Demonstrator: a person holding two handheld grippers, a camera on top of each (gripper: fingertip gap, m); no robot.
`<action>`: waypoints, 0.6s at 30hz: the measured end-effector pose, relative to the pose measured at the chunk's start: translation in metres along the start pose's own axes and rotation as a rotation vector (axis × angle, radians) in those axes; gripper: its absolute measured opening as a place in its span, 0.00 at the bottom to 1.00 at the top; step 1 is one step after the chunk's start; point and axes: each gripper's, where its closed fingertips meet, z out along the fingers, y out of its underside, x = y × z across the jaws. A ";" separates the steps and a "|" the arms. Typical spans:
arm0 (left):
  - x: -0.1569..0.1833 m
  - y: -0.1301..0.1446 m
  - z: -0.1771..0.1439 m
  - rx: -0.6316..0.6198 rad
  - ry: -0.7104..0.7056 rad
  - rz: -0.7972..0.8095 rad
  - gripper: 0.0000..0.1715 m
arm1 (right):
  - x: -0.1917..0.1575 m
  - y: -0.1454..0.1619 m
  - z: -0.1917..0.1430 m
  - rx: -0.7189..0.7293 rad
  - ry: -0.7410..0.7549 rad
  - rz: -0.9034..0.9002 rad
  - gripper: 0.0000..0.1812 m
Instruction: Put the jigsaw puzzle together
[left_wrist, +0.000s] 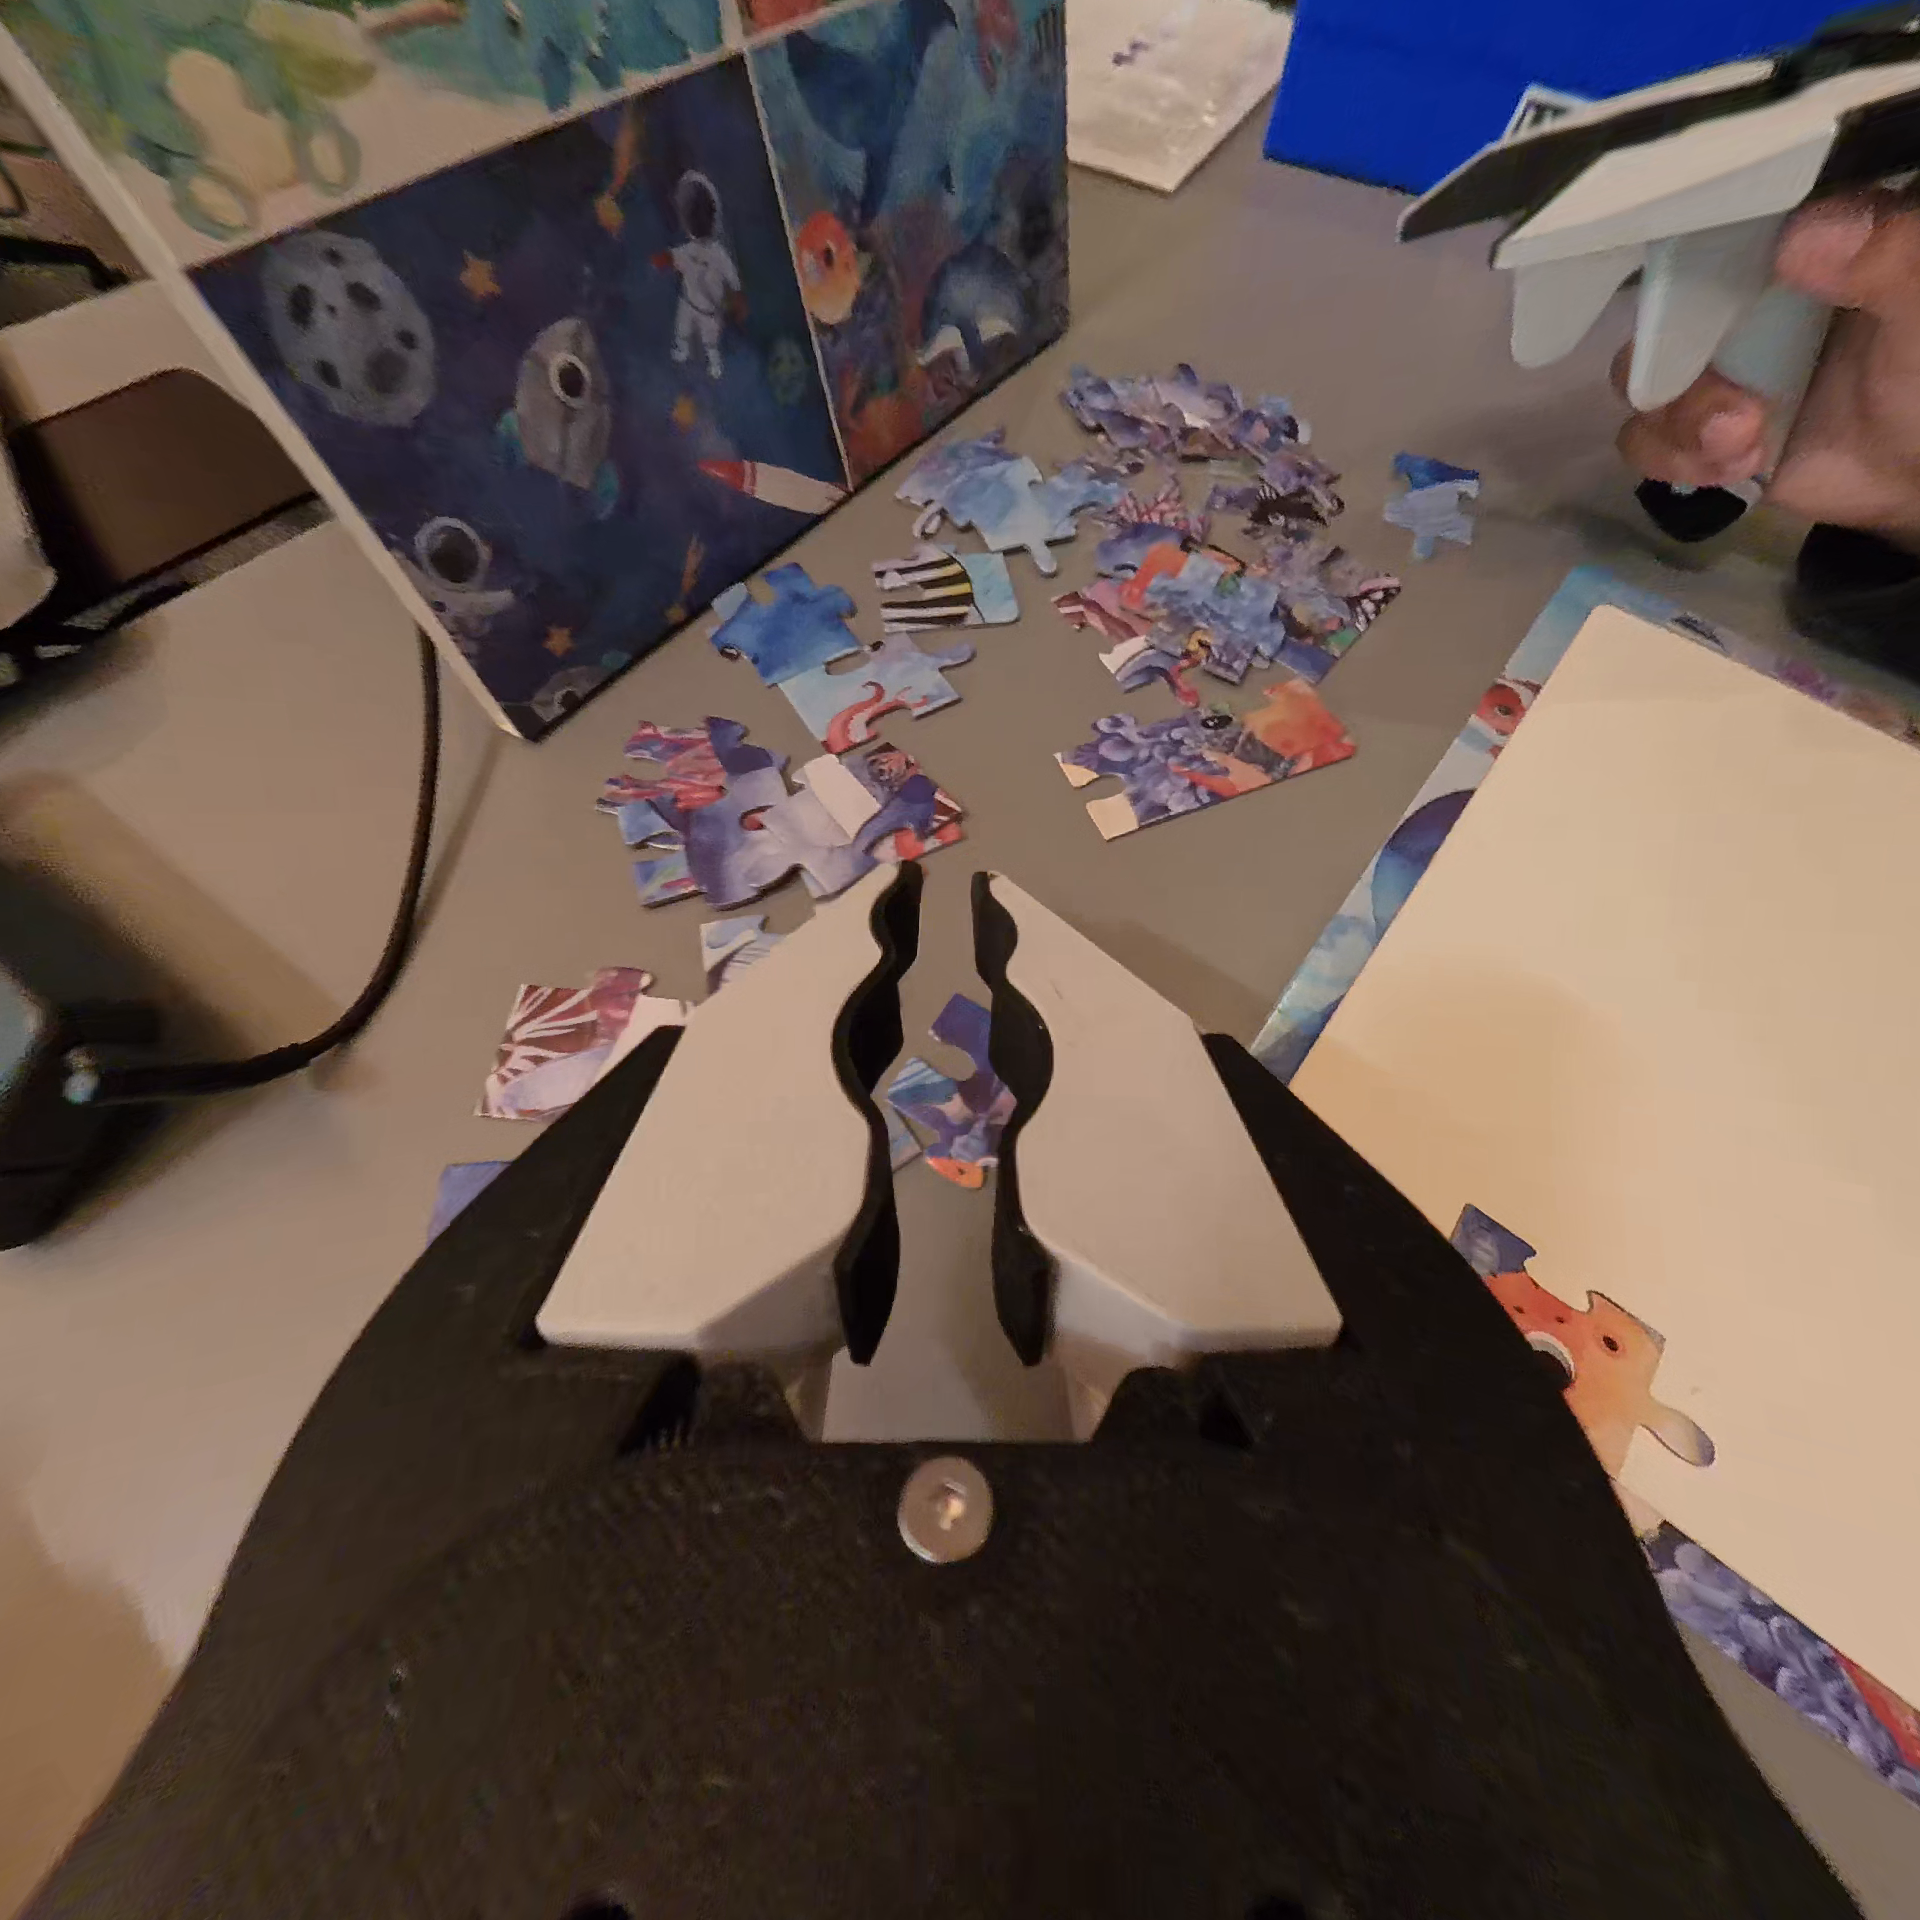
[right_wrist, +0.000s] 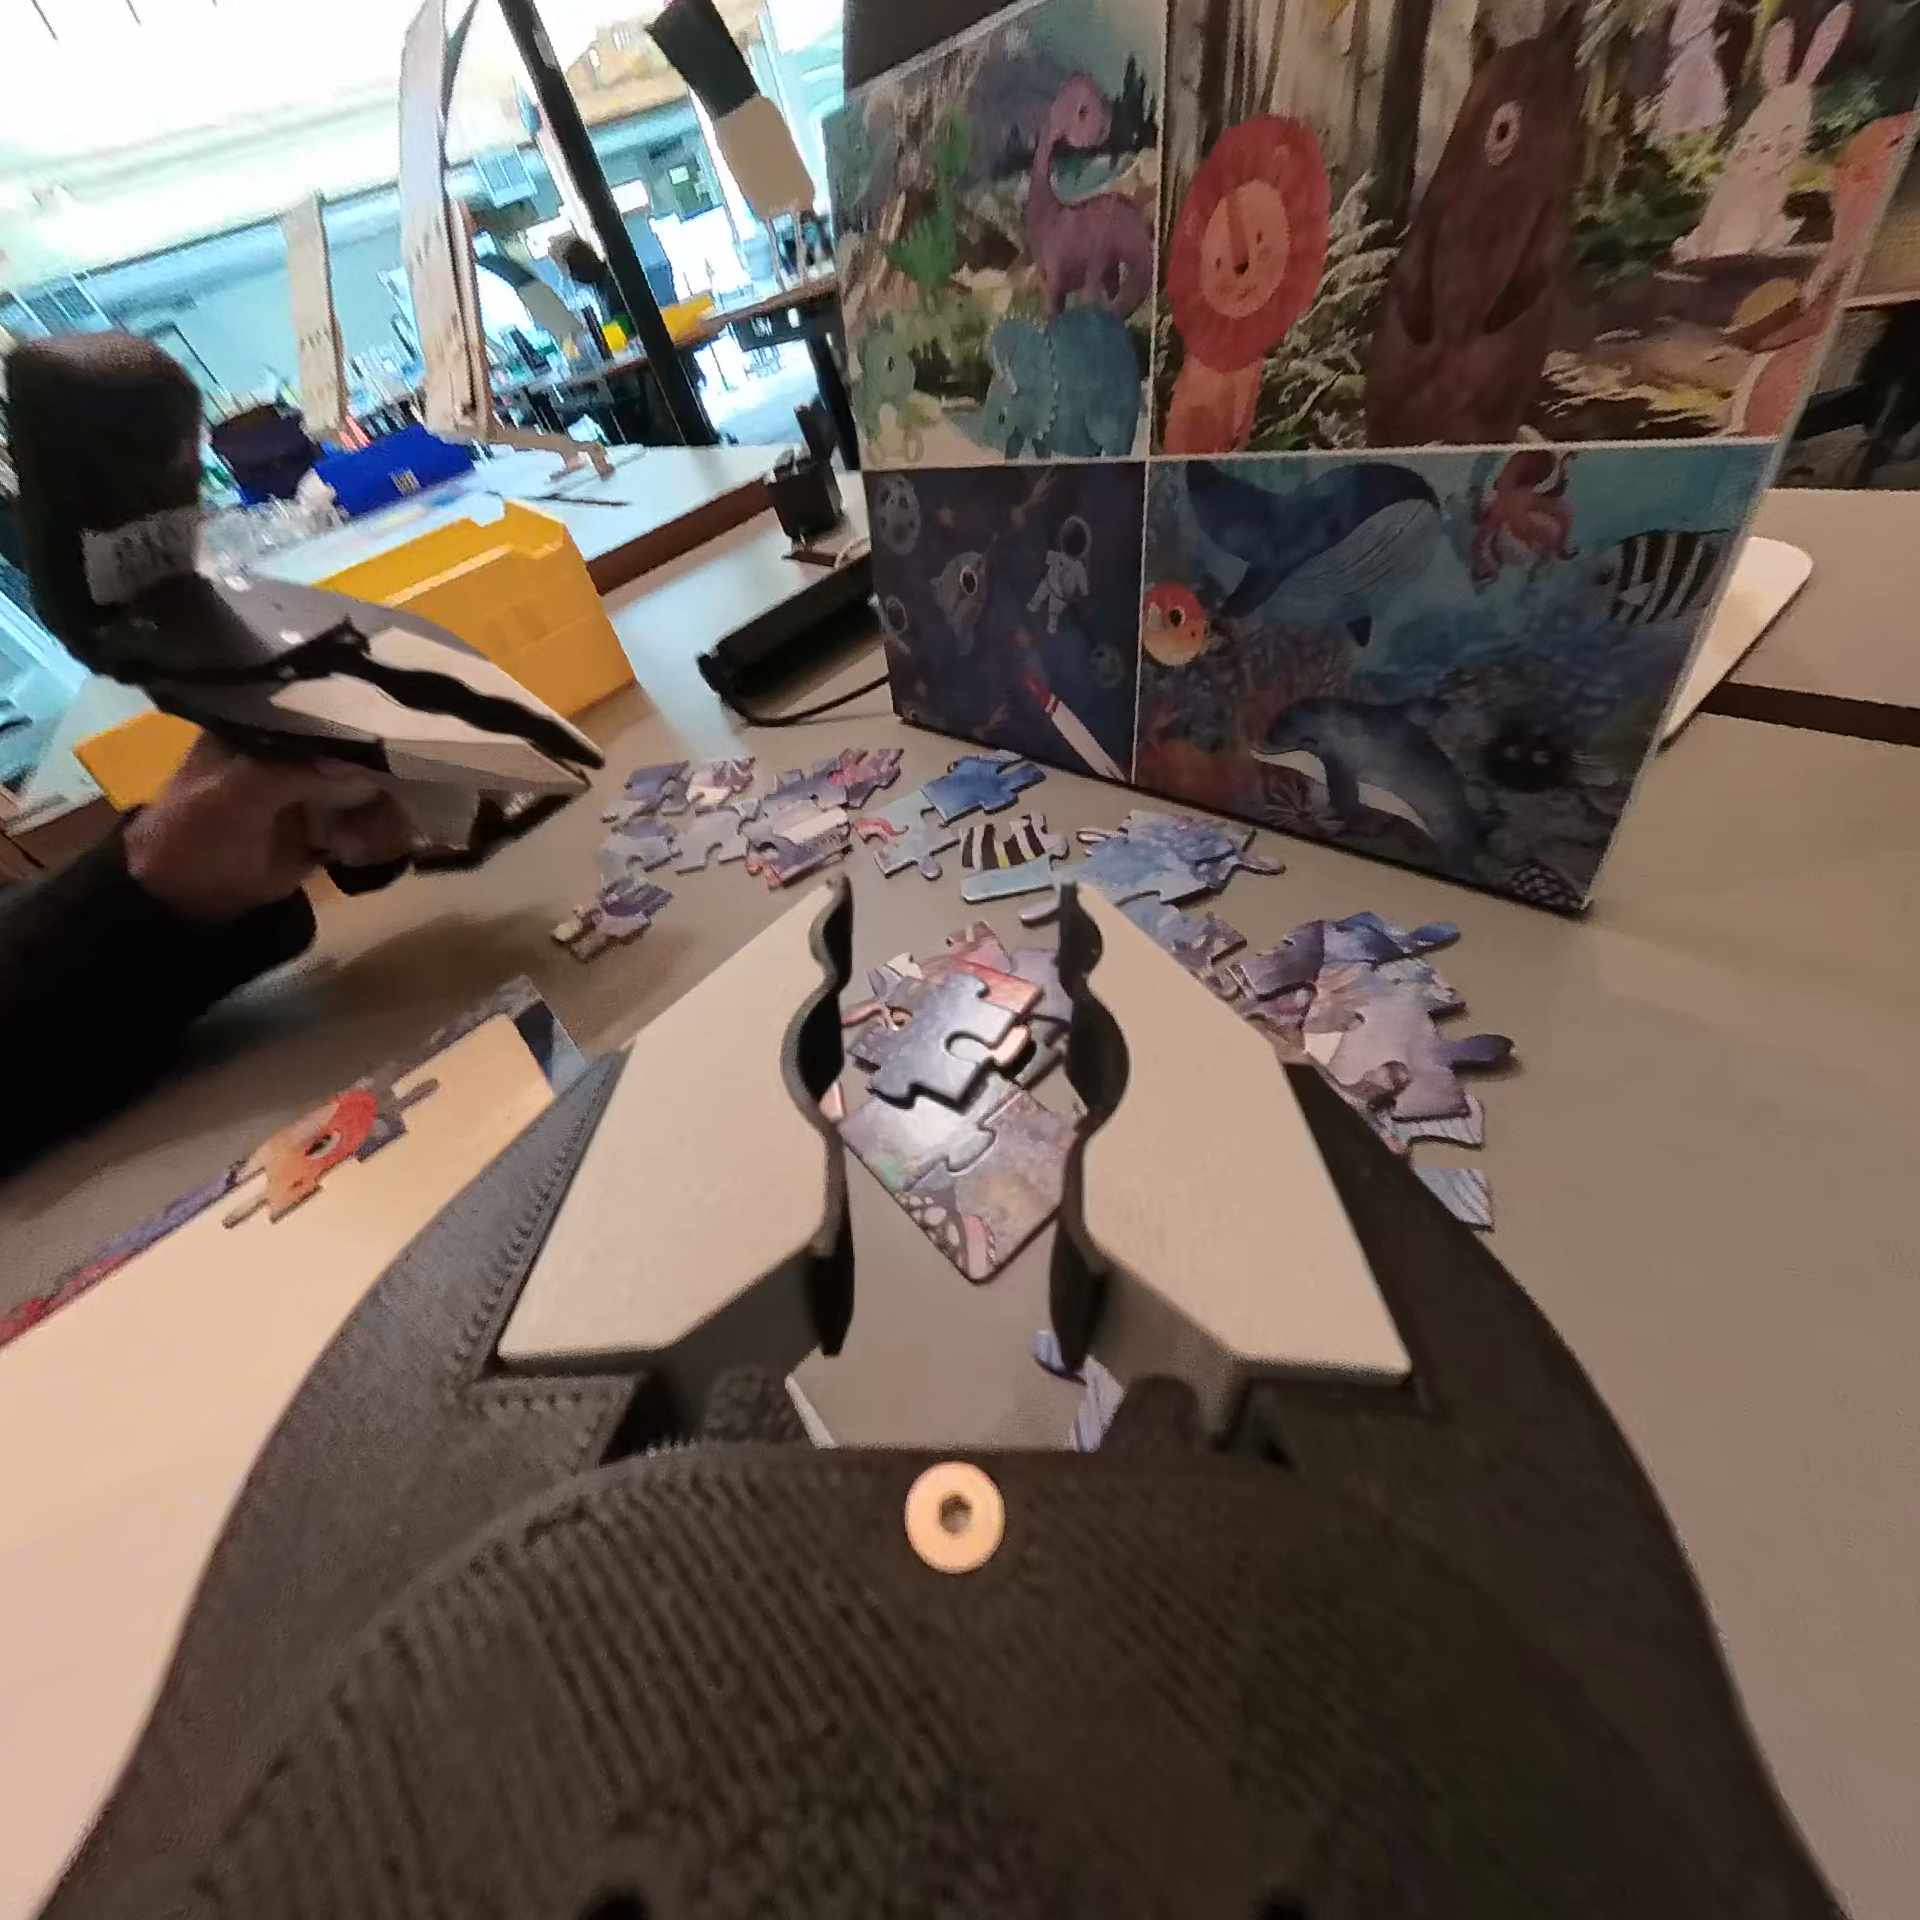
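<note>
Hovering over loose puzzle pieces (left_wrist: 1195, 582) scattered on the grey counter (left_wrist: 312, 1195), the left claw (left_wrist: 947, 894) shows a narrow gap and grips nothing. The right claw (right_wrist: 951, 904) is spread wide, empty, above the pile beside the puzzle tray (left_wrist: 1621, 1039).

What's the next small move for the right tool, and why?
Probably lower the right tool onto the dark blue piece topping the pile between its open fingers. Both tools are empty, and the board holds only an orange fish piece.

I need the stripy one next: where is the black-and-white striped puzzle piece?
The striped piece lies flat among the loose pieces, just in front of the picture box, beyond both grippers' fingertips.
</note>
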 end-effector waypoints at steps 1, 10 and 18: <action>0.003 0.002 0.003 -0.012 0.009 0.006 0.04 | 0.000 0.004 0.002 -0.021 0.010 -0.021 0.21; 0.018 0.012 0.017 -0.068 0.030 0.060 0.05 | -0.011 0.060 0.020 -0.385 0.112 -0.343 0.22; 0.028 0.004 0.018 -0.033 0.090 0.018 0.06 | -0.066 0.098 0.062 -0.561 -0.018 -0.310 0.22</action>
